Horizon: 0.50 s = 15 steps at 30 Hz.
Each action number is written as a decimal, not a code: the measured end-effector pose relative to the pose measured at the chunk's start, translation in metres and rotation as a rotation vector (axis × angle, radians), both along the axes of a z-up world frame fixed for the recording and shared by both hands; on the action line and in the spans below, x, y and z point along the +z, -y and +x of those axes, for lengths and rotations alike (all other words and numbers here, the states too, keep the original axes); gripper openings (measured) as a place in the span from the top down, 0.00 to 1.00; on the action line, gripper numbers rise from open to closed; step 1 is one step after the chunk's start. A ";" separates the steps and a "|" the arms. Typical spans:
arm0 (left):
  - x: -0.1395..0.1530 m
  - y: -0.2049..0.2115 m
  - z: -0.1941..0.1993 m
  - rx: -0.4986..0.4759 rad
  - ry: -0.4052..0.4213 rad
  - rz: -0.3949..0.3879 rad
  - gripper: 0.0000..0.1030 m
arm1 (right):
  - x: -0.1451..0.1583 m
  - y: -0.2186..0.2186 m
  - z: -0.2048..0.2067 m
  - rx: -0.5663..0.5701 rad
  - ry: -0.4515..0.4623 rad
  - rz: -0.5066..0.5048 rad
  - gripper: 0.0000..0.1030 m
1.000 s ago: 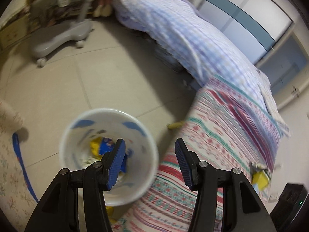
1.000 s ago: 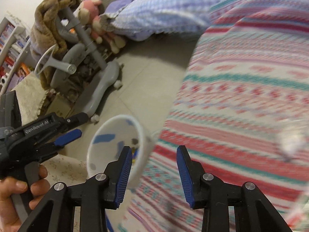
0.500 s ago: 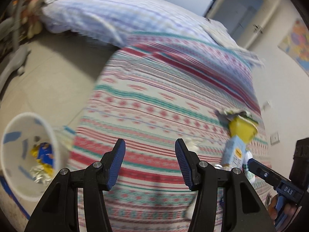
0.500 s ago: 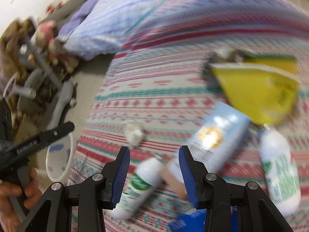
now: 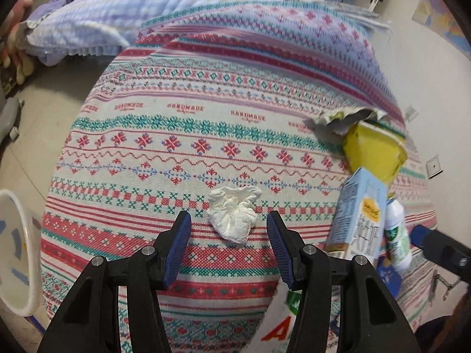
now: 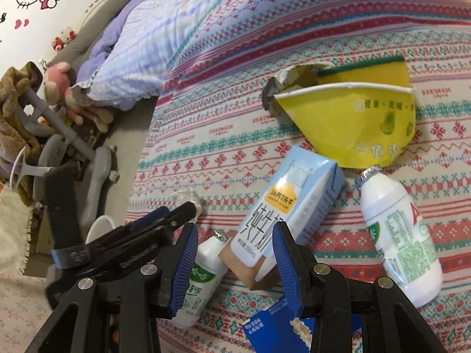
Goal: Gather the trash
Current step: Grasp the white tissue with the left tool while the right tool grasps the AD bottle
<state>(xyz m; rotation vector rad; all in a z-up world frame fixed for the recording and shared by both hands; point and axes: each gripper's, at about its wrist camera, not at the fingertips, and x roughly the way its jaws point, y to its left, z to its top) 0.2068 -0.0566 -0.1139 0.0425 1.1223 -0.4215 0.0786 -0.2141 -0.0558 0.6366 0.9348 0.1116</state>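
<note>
Bed covered by a woven blanket (image 5: 182,135) in red, teal and cream bands, carrying the following: one crumpled white paper tissue (image 5: 234,213), lying near the blanket's foot edge, framed between the blue-padded fingers of the left gripper (image 5: 229,247), whose jaws stand spread wide with nothing held and no contact with the tissue; one pale blue rectangular milk carton (image 6: 290,206), lying flat toward the blanket's right side, its lower end between the fingers of the right gripper (image 6: 234,260), jaws likewise apart and empty, contact with the carton not determinable; one flattened yellow paper cup (image 6: 356,120) with torn foil lid, farther up the blanket, its base touching the carton's far end; one large white plastic drink bottle with green label (image 6: 399,241), on its side just right of the carton; one smaller white plastic bottle (image 6: 203,279), on its side beside the carton's left lower corner; one dark blue printed package (image 6: 270,329), partly hidden under the right gripper. On the floor off the blanket's left edge: white round plastic bin with blue marks (image 5: 17,253), only partly visible. Farther up the bed: lilac-and-white checked quilt (image 5: 117,8)
</note>
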 end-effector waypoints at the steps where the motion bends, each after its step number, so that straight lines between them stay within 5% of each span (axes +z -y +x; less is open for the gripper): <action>1: -0.003 0.001 0.000 0.000 0.003 0.009 0.48 | 0.000 0.002 0.000 -0.002 -0.002 0.002 0.55; 3: -0.009 0.001 0.002 -0.005 -0.008 -0.008 0.73 | -0.001 0.004 -0.001 -0.006 -0.007 -0.003 0.55; 5: -0.004 -0.003 0.001 0.000 0.014 -0.031 0.81 | -0.002 0.006 -0.002 -0.010 -0.008 -0.007 0.55; 15: 0.025 -0.037 -0.001 0.050 0.020 -0.173 0.83 | 0.006 0.036 -0.009 -0.075 -0.002 -0.028 0.55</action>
